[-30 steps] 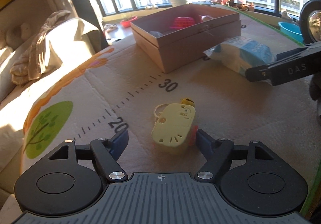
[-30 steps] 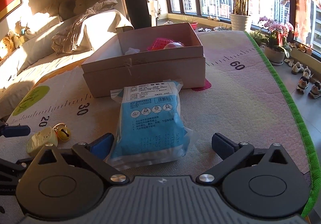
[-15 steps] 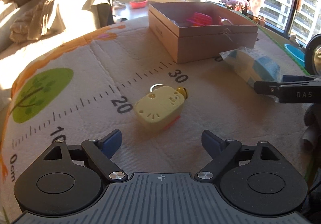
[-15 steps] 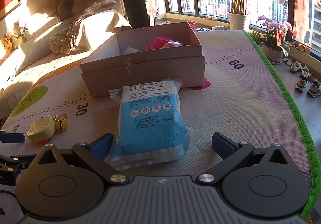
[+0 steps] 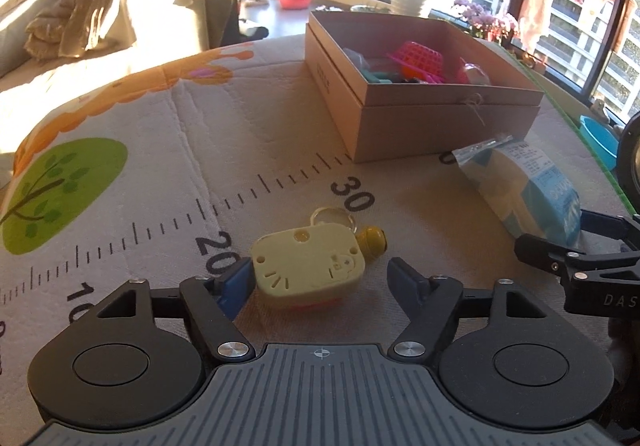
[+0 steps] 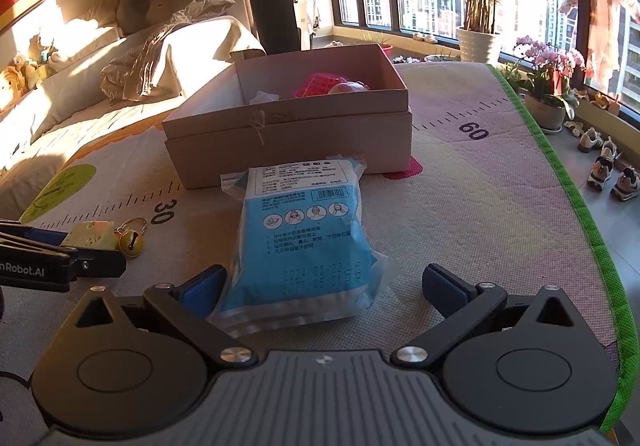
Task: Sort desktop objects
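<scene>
Between my left tongs [image 5: 319, 280] lies a pale yellow plastic keychain toy [image 5: 308, 266] with a key ring [image 5: 332, 215] and a small brass bell [image 5: 373, 240] on its far side. It looks light, rigid and smooth, likely to skid, so I would take it across its flat sides, clear of the ring. These tongs have just been narrowing: the left pad touches the toy, the right pad stands apart, nothing gripped. My right tongs [image 6: 322, 288] gape wide, the near end of a soft, crinkly blue mask packet [image 6: 306, 246] between them, unheld. Beyond both sits the open cardboard box [image 5: 420, 126]
</scene>
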